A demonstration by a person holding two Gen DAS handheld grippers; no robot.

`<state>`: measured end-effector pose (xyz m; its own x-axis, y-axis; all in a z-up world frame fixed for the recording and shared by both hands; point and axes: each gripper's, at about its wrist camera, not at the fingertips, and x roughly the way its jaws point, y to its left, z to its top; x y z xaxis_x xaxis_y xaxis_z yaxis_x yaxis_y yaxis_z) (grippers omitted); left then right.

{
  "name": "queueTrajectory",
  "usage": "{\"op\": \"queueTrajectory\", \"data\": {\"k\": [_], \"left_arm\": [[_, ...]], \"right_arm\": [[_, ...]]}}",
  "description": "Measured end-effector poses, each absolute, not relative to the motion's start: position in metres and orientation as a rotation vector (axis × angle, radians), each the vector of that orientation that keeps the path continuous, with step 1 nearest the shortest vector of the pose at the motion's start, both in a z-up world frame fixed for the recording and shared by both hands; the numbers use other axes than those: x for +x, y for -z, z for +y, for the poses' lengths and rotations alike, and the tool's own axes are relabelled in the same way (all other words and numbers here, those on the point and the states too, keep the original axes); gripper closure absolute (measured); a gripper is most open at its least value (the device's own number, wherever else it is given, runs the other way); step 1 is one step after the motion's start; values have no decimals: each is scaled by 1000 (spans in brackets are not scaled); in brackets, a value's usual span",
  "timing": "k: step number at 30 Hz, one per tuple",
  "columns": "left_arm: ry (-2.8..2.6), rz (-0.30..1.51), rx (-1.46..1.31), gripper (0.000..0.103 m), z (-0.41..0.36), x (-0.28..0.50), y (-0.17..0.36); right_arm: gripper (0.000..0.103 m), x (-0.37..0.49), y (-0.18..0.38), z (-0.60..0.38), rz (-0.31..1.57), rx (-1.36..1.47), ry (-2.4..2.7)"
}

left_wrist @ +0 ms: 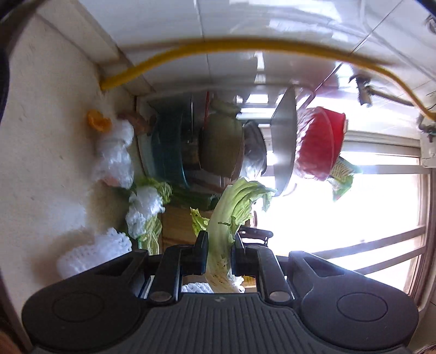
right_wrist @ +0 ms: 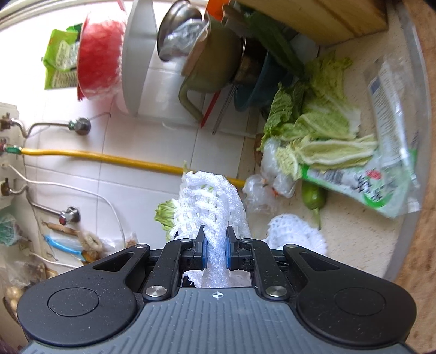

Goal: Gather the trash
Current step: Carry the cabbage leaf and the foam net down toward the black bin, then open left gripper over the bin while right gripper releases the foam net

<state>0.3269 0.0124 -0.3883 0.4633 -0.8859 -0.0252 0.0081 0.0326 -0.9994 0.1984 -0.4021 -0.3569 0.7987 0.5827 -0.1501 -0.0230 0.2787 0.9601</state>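
My left gripper [left_wrist: 219, 242] is shut on a pale green cabbage leaf [left_wrist: 231, 209] and holds it up off the counter. My right gripper [right_wrist: 215, 239] is shut on a white foam fruit net [right_wrist: 209, 201], with a bit of cabbage leaf [right_wrist: 164, 215] behind it. More cabbage leaves [right_wrist: 321, 130], crumpled clear plastic [right_wrist: 261, 190], another white foam net [right_wrist: 297, 231], a printed plastic bag [right_wrist: 381, 168] and a small green vegetable [right_wrist: 313, 196] lie on the beige counter [right_wrist: 354, 239]. In the left wrist view, foam nets [left_wrist: 95, 253], plastic [left_wrist: 114, 155] and an orange scrap [left_wrist: 98, 121] lie on the counter.
Stacked pots, a blue basin [right_wrist: 253, 89] and a green pot [right_wrist: 215, 65] stand by a wooden cutting board [right_wrist: 327, 19]. A red bowl [right_wrist: 100, 60] and a yellow hose [right_wrist: 95, 156] are at the tiled wall. A bright window [left_wrist: 354, 207] is beyond.
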Motion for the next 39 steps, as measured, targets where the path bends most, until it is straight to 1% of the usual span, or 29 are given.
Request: {"op": "queueTrajectory", "data": {"k": [7, 13, 17, 22, 25, 29, 31, 37, 39], "left_arm": [[681, 733, -1356, 89, 93, 296, 351], [466, 702, -1327, 89, 157, 262, 367], [354, 726, -1282, 89, 184, 256, 380], [266, 787, -1231, 88, 200, 264, 401], [225, 816, -1154, 88, 203, 272, 403], [203, 827, -1127, 83, 208, 281, 406], [179, 847, -1098, 82, 209, 286, 409], [177, 881, -1038, 81, 205, 292, 417], [175, 886, -1039, 81, 205, 294, 417]], "right_arm": [[87, 223, 343, -350, 605, 1156, -559], [87, 256, 348, -288, 719, 1111, -672], [87, 280, 354, -237, 805, 1022, -715], [87, 308, 369, -177, 897, 876, -708], [87, 319, 378, -148, 941, 812, -700], [86, 328, 385, -122, 963, 735, -677], [83, 333, 391, -112, 983, 716, -677], [79, 344, 405, -89, 1024, 664, -640], [73, 344, 406, -84, 1021, 633, -623]]}}
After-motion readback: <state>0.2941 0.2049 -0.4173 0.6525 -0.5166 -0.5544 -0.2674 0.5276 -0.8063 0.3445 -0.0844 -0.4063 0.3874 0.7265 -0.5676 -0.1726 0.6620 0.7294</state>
